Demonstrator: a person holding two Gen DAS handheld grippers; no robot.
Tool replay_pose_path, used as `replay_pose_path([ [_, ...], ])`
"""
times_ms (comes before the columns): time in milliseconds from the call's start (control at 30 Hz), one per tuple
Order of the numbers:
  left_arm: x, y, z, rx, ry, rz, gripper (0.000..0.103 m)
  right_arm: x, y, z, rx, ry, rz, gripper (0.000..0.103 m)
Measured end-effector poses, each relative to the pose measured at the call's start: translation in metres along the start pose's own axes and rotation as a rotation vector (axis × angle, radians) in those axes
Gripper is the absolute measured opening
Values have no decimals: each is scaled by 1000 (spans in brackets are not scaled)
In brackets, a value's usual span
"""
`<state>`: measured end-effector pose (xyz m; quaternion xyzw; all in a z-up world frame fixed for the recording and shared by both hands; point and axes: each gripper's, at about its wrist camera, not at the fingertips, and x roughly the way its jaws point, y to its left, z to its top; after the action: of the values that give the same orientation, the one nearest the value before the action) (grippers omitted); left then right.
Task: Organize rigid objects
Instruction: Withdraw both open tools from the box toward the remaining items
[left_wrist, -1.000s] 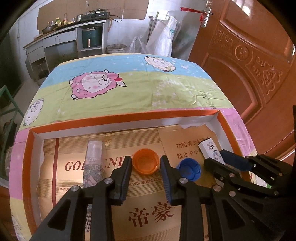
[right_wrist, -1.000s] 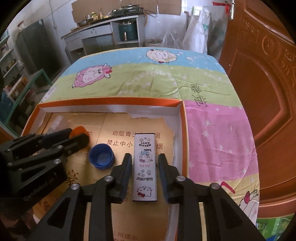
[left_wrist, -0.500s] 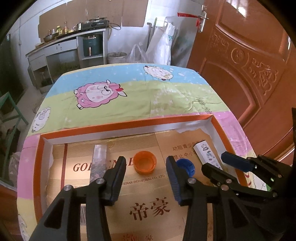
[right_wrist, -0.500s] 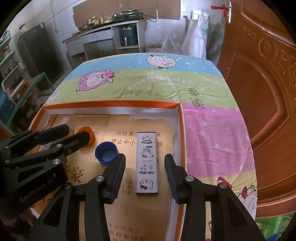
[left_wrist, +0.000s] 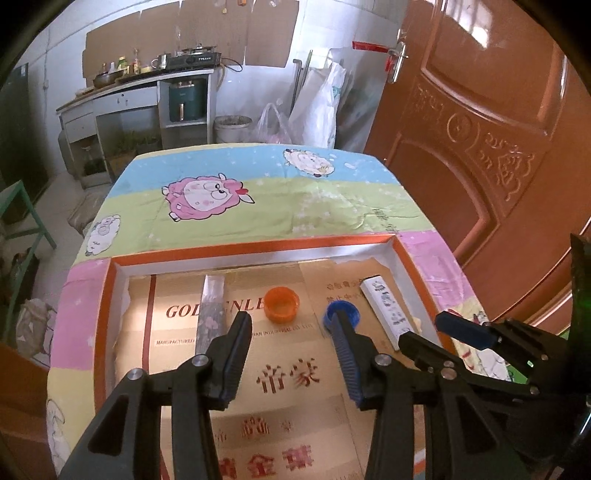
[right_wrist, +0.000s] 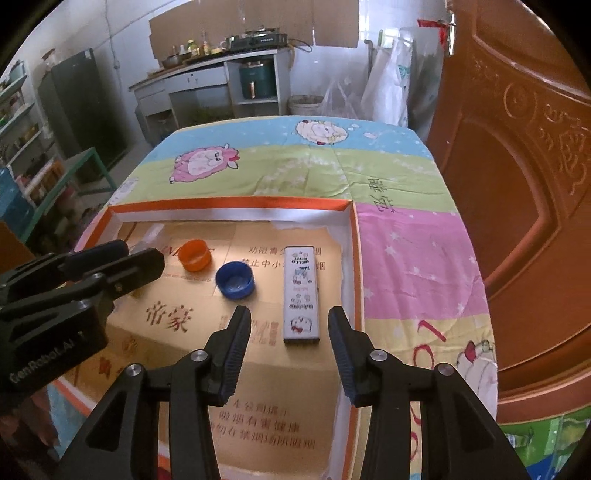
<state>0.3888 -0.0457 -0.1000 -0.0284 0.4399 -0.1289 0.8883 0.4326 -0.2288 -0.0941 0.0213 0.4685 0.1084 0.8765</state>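
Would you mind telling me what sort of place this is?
Probably a home kitchen or utility room: a gas stove on a counter, a wooden door, and a table under a cartoon-sheep cloth.

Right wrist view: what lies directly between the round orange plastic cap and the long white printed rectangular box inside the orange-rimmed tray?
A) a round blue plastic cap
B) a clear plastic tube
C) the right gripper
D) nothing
A: the round blue plastic cap sits on the cardboard liner with the round orange plastic cap to its left and the long white printed rectangular box to its right, all inside the orange-rimmed tray.
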Motion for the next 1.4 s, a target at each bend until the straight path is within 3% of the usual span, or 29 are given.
replay_pose_path([
  [1400, -151, -1, -78, 0, -143, 19, 45, -139, 60, -69, -71, -129, -1, 45],
])
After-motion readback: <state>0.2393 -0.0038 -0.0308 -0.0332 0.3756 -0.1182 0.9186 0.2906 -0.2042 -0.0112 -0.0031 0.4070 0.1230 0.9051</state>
